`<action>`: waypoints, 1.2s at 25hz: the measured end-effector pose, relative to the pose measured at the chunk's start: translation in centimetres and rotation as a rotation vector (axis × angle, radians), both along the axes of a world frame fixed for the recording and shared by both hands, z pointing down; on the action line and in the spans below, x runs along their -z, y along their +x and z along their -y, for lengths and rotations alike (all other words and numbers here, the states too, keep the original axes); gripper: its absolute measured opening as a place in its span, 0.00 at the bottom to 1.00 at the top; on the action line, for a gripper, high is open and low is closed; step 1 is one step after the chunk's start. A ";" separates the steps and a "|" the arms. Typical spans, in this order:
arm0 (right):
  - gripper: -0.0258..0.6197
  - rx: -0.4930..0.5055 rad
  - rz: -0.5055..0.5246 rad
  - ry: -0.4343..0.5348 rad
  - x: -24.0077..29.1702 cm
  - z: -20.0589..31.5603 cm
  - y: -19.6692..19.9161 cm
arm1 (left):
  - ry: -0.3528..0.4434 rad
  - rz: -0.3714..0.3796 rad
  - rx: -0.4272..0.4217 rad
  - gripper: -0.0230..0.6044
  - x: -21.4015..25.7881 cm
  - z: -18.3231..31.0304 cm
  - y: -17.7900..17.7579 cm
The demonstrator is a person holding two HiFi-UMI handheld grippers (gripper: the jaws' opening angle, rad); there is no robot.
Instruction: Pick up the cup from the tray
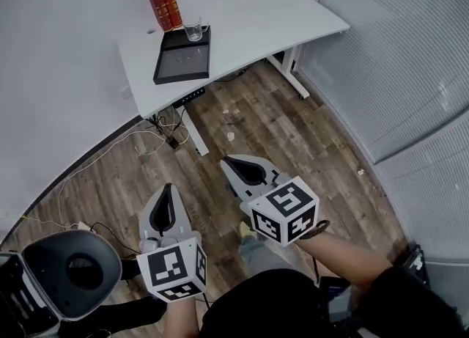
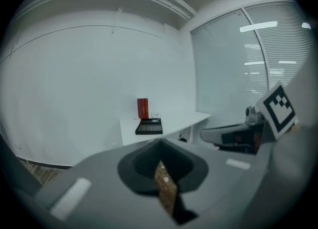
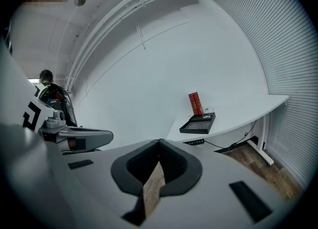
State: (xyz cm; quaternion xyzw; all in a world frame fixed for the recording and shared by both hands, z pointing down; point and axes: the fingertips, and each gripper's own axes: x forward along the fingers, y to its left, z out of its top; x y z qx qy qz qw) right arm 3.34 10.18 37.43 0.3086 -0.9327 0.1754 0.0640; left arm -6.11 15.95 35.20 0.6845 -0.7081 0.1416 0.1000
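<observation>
Cup (image 1: 193,31) on tray (image 1: 182,64) (beside 2 books (image 1: 163,4))

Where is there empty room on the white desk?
Most bare room: the white desk right of the flat black tray, out to the desk's end. The tray's near half is bare too. Crowded: the back left, where a clear glass cup stands in the tray next to two red books.

two red books (image 1: 163,4) upright on white desk (image 1: 249,30); cables (image 1: 157,137) on wood floor (image 1: 293,131).
</observation>
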 end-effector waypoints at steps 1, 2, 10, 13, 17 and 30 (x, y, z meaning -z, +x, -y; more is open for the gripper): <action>0.06 0.006 -0.001 -0.001 0.2 1.2 -0.2 | -0.002 0.000 0.007 0.04 0.2 1.1 -0.3; 0.06 0.012 -0.003 -0.005 0.4 2.5 -0.6 | -0.004 0.000 0.013 0.04 0.5 2.4 -0.7; 0.06 0.044 0.014 -0.038 0.1 8.2 -1.7 | -0.030 0.019 0.044 0.04 0.6 7.8 -1.8; 0.06 0.056 0.021 -0.046 -0.1 9.2 -1.5 | -0.035 0.028 0.055 0.04 0.7 8.7 -1.7; 0.06 0.063 0.038 -0.047 0.3 10.0 -1.8 | -0.038 0.028 0.063 0.04 0.9 9.4 -1.8; 0.06 0.073 0.084 0.018 3.2 10.0 -0.9 | 0.004 0.085 0.060 0.04 3.2 9.0 -0.3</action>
